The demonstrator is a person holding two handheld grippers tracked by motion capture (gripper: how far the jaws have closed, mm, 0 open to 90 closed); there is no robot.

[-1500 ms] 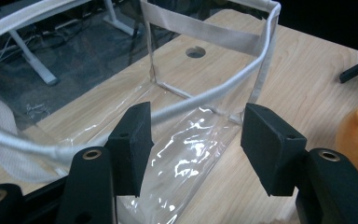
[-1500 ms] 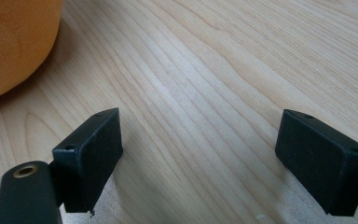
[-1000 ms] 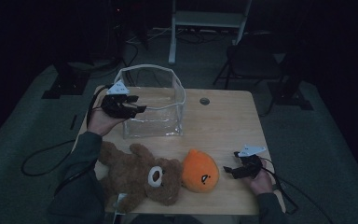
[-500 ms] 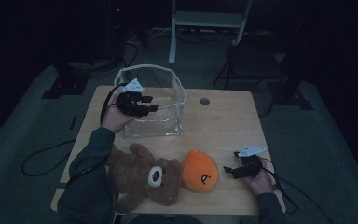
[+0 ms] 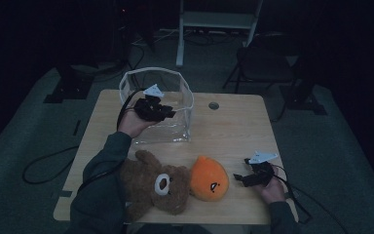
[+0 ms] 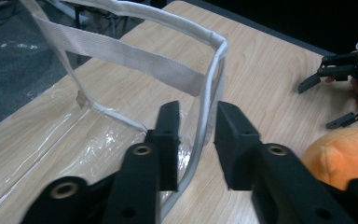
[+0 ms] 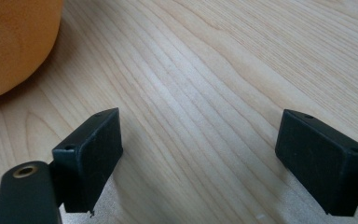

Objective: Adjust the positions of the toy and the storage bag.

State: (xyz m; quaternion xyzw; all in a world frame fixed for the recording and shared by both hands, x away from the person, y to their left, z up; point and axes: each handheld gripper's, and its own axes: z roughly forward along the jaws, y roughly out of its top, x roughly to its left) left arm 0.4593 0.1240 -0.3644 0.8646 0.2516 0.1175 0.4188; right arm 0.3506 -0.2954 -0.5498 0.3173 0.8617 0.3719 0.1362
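Though untouched, bag edge (image 6: pixel 204 116) between left tongs (image 6: pixel 196 135)

Your bag (image 6: pixel 121 135) is glossy clear plastic with woven white cloth trim; the worktop (image 7: pixel 205 70) is smooth pale wood; both toys, bear (image 5: pixel 156 185) and orange plush (image 5: pixel 209 179), look fuzzy.

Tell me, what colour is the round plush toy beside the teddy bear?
Orange round plush toy, clearest in the high view.

Light wood desk (image 5: pixel 233 131), grommet hole (image 5: pixel 214 105) near far edge. Far left: clear plastic bag (image 5: pixel 182 127) with white trim, standing open. Near edge: brown teddy bear (image 5: pixel 158 183) lying on its back, orange plush (image 5: pixel 209 179) touching it on the right.
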